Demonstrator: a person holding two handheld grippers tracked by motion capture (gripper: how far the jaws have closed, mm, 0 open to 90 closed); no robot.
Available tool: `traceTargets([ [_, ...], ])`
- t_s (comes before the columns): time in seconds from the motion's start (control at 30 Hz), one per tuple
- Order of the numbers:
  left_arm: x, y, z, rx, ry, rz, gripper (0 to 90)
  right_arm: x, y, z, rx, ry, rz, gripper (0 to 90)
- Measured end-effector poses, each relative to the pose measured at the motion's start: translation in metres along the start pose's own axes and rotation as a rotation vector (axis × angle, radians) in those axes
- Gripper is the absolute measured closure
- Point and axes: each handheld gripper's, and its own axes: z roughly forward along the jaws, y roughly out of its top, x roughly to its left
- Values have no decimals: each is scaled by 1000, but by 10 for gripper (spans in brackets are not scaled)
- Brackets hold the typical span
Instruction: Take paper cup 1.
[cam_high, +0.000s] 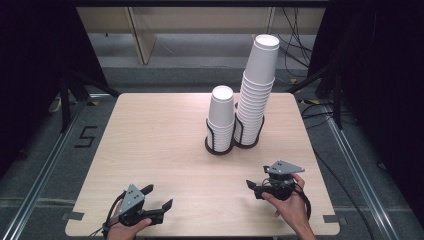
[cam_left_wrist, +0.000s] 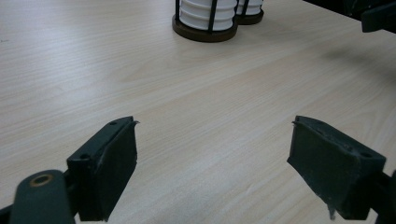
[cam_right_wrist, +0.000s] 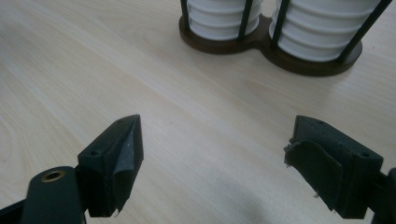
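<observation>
Two stacks of white paper cups stand in a dark double-ring wire holder (cam_high: 220, 148) at the table's far middle: a short stack (cam_high: 221, 117) on the left, a tall leaning stack (cam_high: 258, 90) on the right. My left gripper (cam_high: 159, 196) rests low at the front left edge, open, with bare wood between its jaws (cam_left_wrist: 215, 122). My right gripper (cam_high: 256, 177) hovers at the front right, open and holding nothing (cam_right_wrist: 218, 120). It faces the holder's base (cam_right_wrist: 261, 46), with the short stack (cam_right_wrist: 219, 16) and the tall stack (cam_right_wrist: 322, 28) a good way ahead.
The light wooden table (cam_high: 150, 140) has bare wood around the holder. Black frame legs and cables stand on the floor at both sides. In the left gripper view the short stack's holder ring (cam_left_wrist: 203, 35) is far ahead, and the other gripper (cam_left_wrist: 378, 14) shows at the top right.
</observation>
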Motion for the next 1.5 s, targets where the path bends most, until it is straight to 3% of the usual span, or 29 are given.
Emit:
traceTargets([
  [0.3,-1,1,-1,0,-2,-6,148,2,22,-6,-36,-3,-18,188],
  [0.37,-1,0,-1,2,-4,-5,148,1,28,-6,-54,19,-19,189],
  [0.43,-1,0,-1,1,-7,-6,148,0,33,-8,-59,-4,-32,199],
  [0.53,-1,1,-1,1,-5,-8,148,0,38,-9,-65,-3,-38,203],
  [0.6,-1,0,-1,2,-5,-8,148,1,44,-8,-82,8,-16,201],
  [0.67,-1,0,0,-11,-13,-14,148,-1,49,-9,-86,-2,-40,200],
  [0.77,-1,0,0,-7,-8,-12,148,2,53,-9,-92,-1,-13,201],
  [0.8,0,1,-2,1,-1,-12,148,-1,56,-9,-97,-1,-45,201],
  [0.87,0,1,-1,1,2,-15,148,1,59,-9,-92,7,-20,203],
  [1.07,1,0,-1,-5,-9,-27,148,1,67,-8,-120,18,-33,203],
  [1.1,1,0,-1,-6,-9,-29,148,2,68,-10,-108,11,-16,203],
  [1.2,1,0,-1,-1,0,-32,148,1,72,-8,-125,25,-41,203],
  [1.37,1,0,-1,-4,-3,-26,148,3,79,-7,-136,15,-39,203],
  [1.4,1,1,-1,1,1,-26,148,2,81,-7,-138,15,-58,202],
  [1.5,1,0,-1,-5,-8,-22,148,4,87,-6,-154,15,-40,200],
])
